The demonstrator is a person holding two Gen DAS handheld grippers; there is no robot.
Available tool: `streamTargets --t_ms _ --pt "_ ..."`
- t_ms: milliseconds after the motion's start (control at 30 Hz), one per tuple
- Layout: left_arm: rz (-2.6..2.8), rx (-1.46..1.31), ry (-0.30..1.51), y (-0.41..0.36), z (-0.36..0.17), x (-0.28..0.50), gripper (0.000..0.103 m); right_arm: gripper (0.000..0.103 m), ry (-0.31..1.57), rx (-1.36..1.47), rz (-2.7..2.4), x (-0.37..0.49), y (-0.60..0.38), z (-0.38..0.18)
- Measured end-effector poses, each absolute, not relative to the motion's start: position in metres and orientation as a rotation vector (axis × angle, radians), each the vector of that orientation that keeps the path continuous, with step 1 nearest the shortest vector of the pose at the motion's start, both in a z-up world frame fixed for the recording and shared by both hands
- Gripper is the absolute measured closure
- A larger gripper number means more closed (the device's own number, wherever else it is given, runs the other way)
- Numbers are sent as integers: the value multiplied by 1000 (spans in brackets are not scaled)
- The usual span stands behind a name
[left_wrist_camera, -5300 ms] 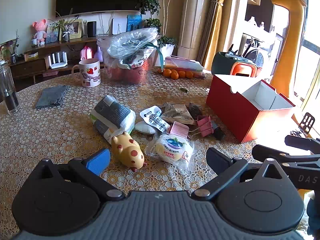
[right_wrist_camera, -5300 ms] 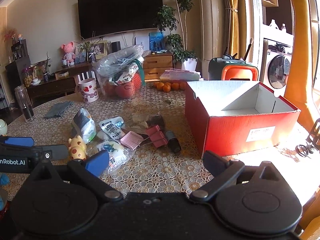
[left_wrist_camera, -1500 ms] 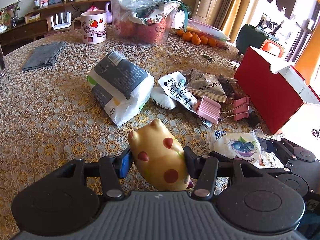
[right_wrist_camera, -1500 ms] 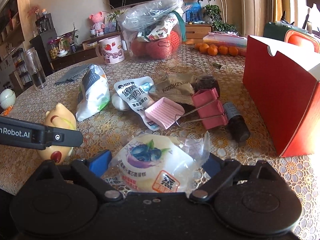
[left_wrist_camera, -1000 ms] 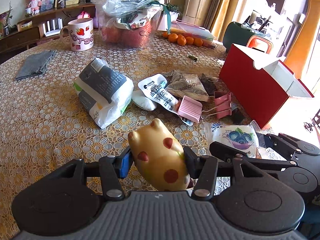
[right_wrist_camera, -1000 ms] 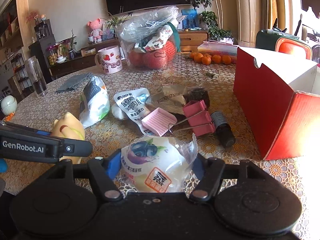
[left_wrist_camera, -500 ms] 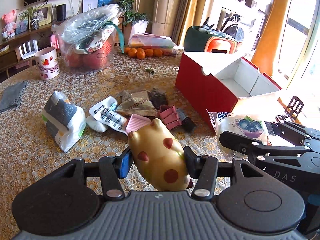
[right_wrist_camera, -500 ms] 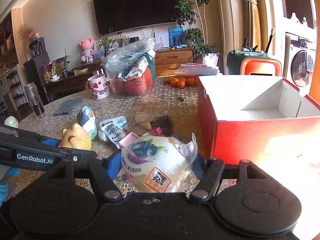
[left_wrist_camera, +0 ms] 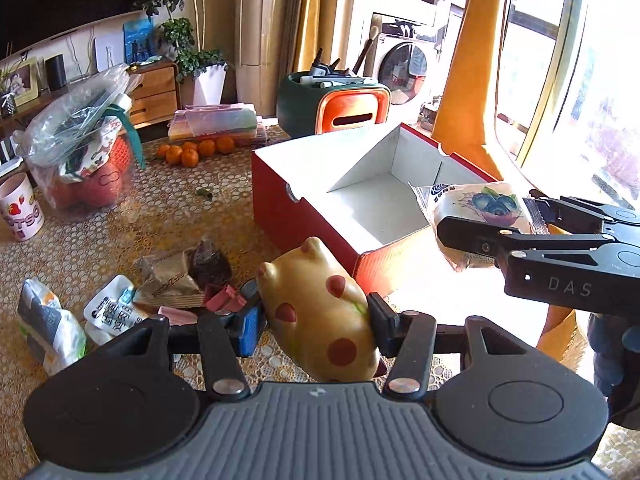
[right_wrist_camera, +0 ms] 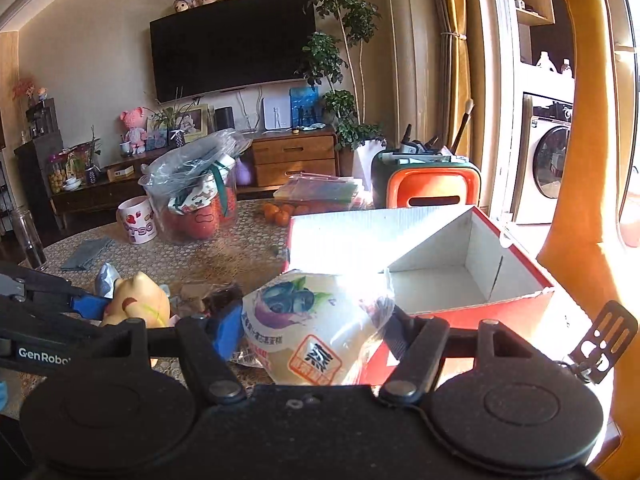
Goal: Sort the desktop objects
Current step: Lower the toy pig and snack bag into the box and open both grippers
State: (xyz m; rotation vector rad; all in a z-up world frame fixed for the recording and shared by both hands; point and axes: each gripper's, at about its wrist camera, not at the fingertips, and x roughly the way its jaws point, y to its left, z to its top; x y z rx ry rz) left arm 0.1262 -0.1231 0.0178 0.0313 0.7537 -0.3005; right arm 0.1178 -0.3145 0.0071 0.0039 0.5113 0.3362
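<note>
Yellow spotted toy (left_wrist_camera: 320,312) sits pinched in the left gripper (left_wrist_camera: 314,322); right gripper (right_wrist_camera: 316,332) clamps a wrapped bun (right_wrist_camera: 316,328).

A table (left_wrist_camera: 120,220) under a lace cloth bears an open red box (left_wrist_camera: 304,220), oranges (left_wrist_camera: 192,152), a mug (left_wrist_camera: 20,208), a plastic bag (left_wrist_camera: 80,140), and scattered packets (left_wrist_camera: 112,312) beside pink clips (left_wrist_camera: 224,300).

Both wrist views face red box (left_wrist_camera: 304,216) closely.

Harsh window glare right; fisheye-bent edges.
</note>
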Motion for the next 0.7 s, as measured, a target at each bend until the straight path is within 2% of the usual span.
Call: streamTargets --t_ms 367,700 --pt "-349 152 742 -183 29 187 50 35 515 10 245 177 -355 12" --pt "-348 254 813 -220 9 252 50 35 592 7 202 237 -374 -8"
